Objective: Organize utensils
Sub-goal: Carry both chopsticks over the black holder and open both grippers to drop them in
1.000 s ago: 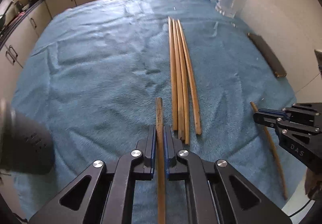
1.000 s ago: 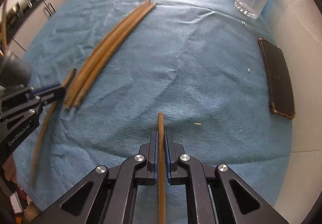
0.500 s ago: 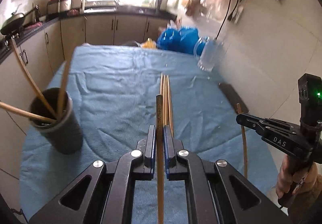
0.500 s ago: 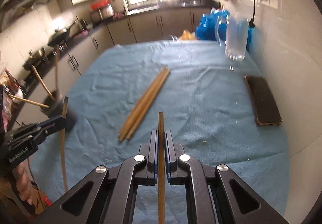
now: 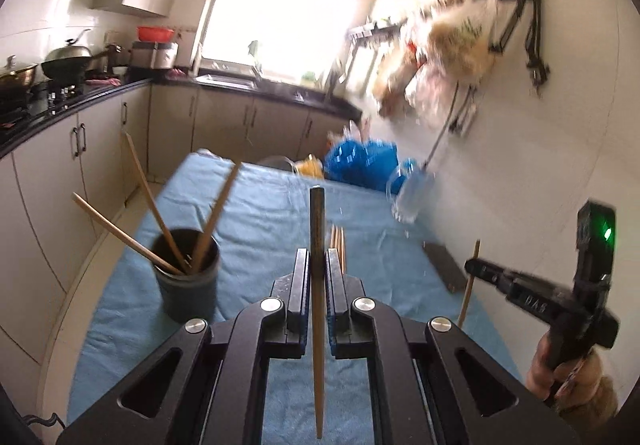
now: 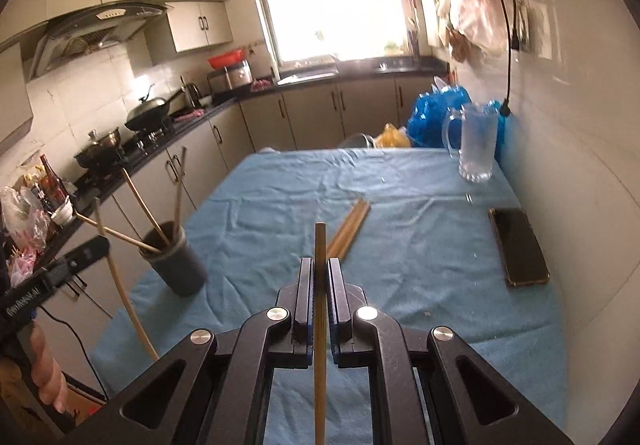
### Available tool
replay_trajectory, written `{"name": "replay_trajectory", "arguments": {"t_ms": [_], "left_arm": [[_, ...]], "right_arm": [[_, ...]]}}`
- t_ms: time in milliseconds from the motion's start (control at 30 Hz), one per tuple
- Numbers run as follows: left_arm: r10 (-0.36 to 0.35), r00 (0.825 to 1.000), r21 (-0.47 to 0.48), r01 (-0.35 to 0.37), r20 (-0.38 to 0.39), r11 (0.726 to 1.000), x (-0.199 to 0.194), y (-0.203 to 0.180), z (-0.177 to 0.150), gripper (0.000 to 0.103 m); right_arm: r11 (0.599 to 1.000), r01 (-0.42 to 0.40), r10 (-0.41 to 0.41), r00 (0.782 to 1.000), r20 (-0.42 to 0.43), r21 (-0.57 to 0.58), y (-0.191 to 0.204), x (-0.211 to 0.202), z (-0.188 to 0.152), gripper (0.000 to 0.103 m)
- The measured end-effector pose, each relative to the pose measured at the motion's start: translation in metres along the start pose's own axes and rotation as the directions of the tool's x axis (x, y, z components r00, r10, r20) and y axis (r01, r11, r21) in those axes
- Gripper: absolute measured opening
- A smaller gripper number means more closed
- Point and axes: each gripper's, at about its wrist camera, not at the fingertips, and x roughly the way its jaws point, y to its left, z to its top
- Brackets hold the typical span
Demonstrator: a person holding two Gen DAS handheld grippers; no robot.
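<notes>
My left gripper (image 5: 318,265) is shut on a wooden chopstick (image 5: 317,229) and holds it in the air above the blue cloth. My right gripper (image 6: 320,273) is shut on another wooden chopstick (image 6: 319,245), also lifted. A dark round holder (image 5: 187,273) with three chopsticks stands at the left of the table; it also shows in the right wrist view (image 6: 176,261). A bundle of chopsticks (image 6: 349,231) lies on the cloth mid-table, partly hidden behind the left gripper in the left wrist view (image 5: 339,245). The right gripper shows at the right in the left wrist view (image 5: 476,268).
A blue cloth (image 6: 400,245) covers the table. A black phone (image 6: 518,247) lies near the right wall. A glass mug (image 6: 476,143) and blue bags (image 6: 436,113) stand at the far end. Kitchen cabinets run along the left.
Both grippers have risen and tilted up with their chopsticks, from low over the cloth to well above it. The holder has come into view.
</notes>
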Motion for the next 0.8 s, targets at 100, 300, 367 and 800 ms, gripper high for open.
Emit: {"name": "replay_trajectory", "arguments": {"t_ms": [100,300,367,800], "left_arm": [[0.004,0.998,-0.023,-0.003,0.056,1.000,-0.016,0.010,0.017,0.007],[0.099,0.981,-0.027,-0.095,0.168,0.995,-0.031,0.029,0.051,0.007],[0.140,0.971,-0.040,-0.134,0.193,0.990,-0.031,0.037,0.061,0.007],[0.282,0.927,-0.123,-0.259,0.249,0.958,0.004,0.094,0.115,0.007]], "right_arm": [[1.000,-0.020,0.020,1.000,0.020,0.000,0.009,0.001,0.009,0.006],[0.998,-0.067,0.068,0.996,0.058,-0.022,0.038,0.008,0.040,0.006],[0.996,-0.085,0.088,0.993,0.076,-0.037,0.052,0.012,0.052,0.006],[0.968,-0.241,0.252,0.942,0.222,-0.072,0.154,0.057,0.139,0.006]]}}
